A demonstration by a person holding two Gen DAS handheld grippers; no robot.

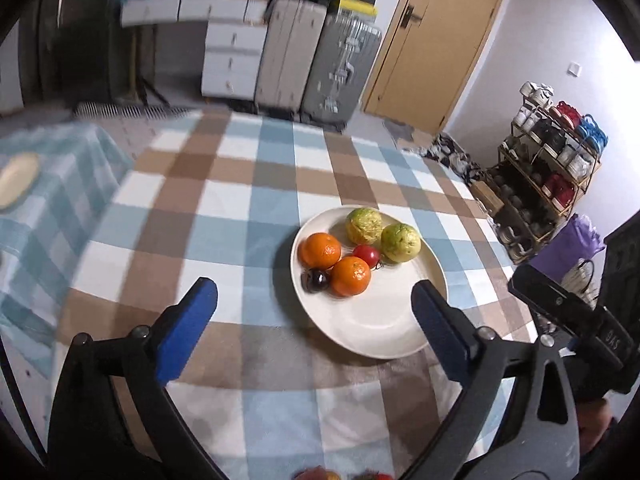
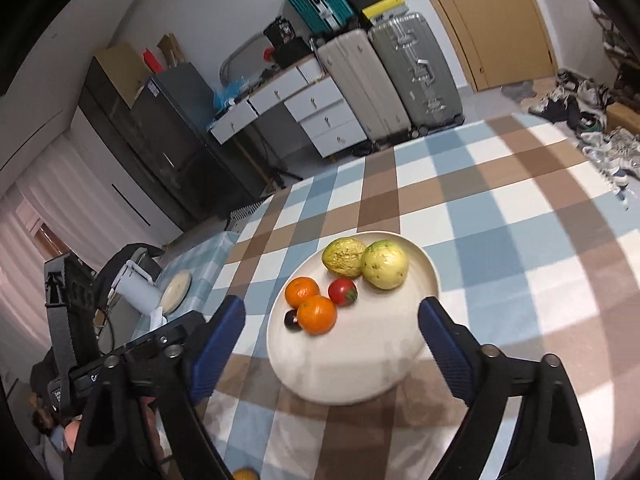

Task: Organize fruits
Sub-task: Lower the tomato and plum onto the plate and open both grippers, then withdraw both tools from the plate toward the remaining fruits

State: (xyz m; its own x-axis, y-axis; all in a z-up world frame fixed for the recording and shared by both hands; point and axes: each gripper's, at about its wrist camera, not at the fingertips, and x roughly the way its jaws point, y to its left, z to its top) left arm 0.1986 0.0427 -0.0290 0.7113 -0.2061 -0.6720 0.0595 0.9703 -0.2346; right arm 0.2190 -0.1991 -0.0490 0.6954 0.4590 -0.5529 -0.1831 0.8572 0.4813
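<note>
Left wrist view is showing the left gripper (image 1: 314, 304) hanging above the checked bench (image 1: 224, 208), its blue fingers (image 1: 188, 328) standing spread wide with nothing between them. Moving rightward, the white plate (image 1: 380, 332) is sitting ahead and toward the right finger, whose tip is overlapping the plate's near rim in the picture; contact cannot be confirmed. On the plate, two oranges (image 1: 320, 249) are lying at the left, touching each other, with a dark cherry-like fruit (image 1: 316, 280) just beside them, a red tomato (image 1: 367, 255) in the middle and two yellow-green guavas (image 1: 400, 242) at the far right side. At the bottom edge, bits of more fruit are showing, too cropped to identify.

Right wrist view is showing the right gripper (image 2: 332, 340) likewise empty, its fingers (image 2: 218, 344) spread. The plate (image 2: 360, 376) is lying almost squarely between and ahead of these fingers, the oranges (image 2: 318, 314) nearest the left finger and the guavas (image 2: 384, 270) farther off.

Assessment: the plate's fruits are already grouped by kind, and both grippers are looking down on the plate from the near side. The right gripper is appearing better centred on the plate; the left would be needing a shift to its right. An orange-coloured fruit (image 2: 244, 474) at the bottom edge is probably remaining to be collected.
</note>
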